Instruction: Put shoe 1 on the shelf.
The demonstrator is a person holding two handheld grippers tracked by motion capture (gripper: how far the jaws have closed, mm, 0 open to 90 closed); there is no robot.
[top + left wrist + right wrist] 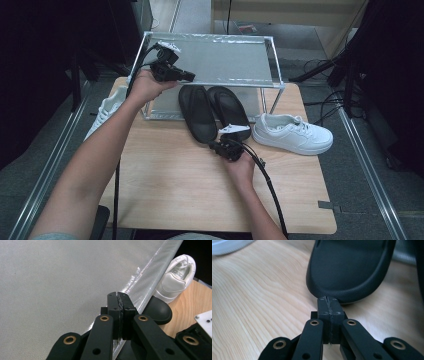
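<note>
Slippers (214, 112), a black pair, lie side by side on the table (165, 190), toes under the rack (210, 60). My left gripper (188, 76) hovers over the rack's shelf, jaws pressed together, holding nothing. My right gripper (216, 146), likewise closed and empty, sits at the left slipper's heel. I judge it's the approach: next I must spread the jaws to pinch that heel.

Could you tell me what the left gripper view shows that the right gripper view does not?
Left gripper view: the rack's grey mesh shelf, a white sneaker seen from its heel, and the left gripper with jaws shut on nothing. Right gripper view: the right gripper, jaws shut, its tips right at the rounded end of a black slipper. Both show the wooden table and a black slipper.
</note>
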